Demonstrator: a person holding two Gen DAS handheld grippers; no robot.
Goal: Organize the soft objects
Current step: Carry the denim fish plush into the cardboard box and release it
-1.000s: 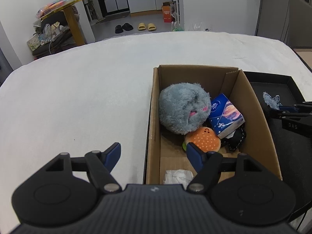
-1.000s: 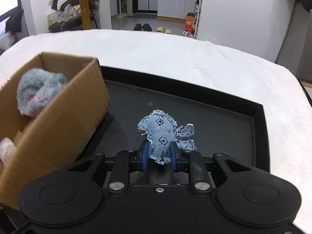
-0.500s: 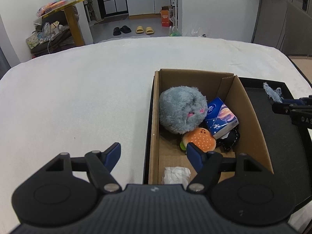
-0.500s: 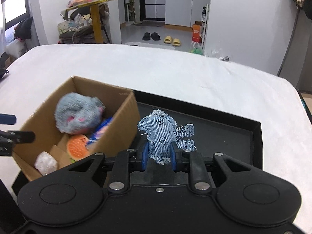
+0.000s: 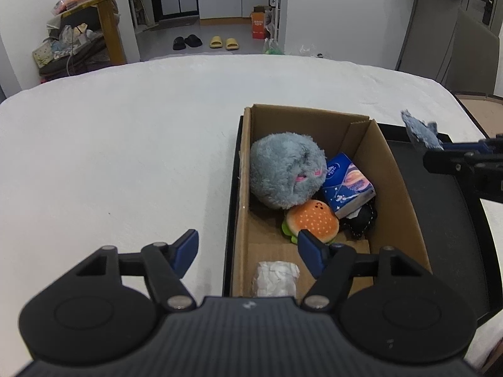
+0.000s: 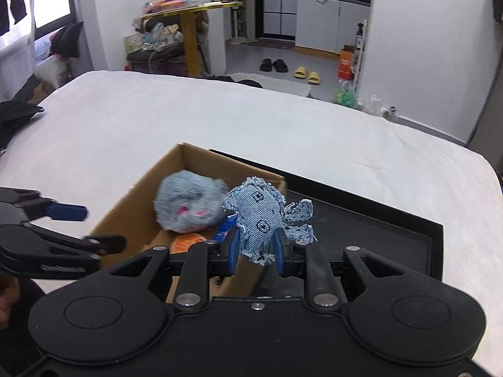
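In the left wrist view, my left gripper (image 5: 248, 248) is spread wide and holds nothing. Its left finger hangs over the white counter (image 5: 125, 144) and its right finger hangs over the cardboard box (image 5: 405, 194). The box stands in the left part of a black tray (image 5: 452, 188). Inside the box a grey plush ball (image 5: 286, 171) lies toward the far end, and a blue tissue pack (image 5: 347, 188) leans just beside it on the right. An orange burger plush (image 5: 312, 220) lies in front of them, touching a small black soft thing (image 5: 361, 220) whose shape I cannot tell. A white crumpled piece (image 5: 275, 278) lies at the near end. At the right edge of this view my right gripper (image 5: 440, 147) carries the denim toy (image 5: 419, 132) in the air, above the tray and to the right of the box.

In the right wrist view, my right gripper (image 6: 256, 249) pinches the denim toy (image 6: 261, 220) by its lower part between the two blue pads (image 6: 232, 249). The toy stands up from the pads, with frayed edges and small flaps to the right. Behind it are the cardboard box (image 6: 132, 207) with the grey plush ball (image 6: 188, 205) inside, and the black tray (image 6: 377, 216) on the right. My left gripper (image 6: 78, 224) shows at the left, blurred, with its fingers apart.
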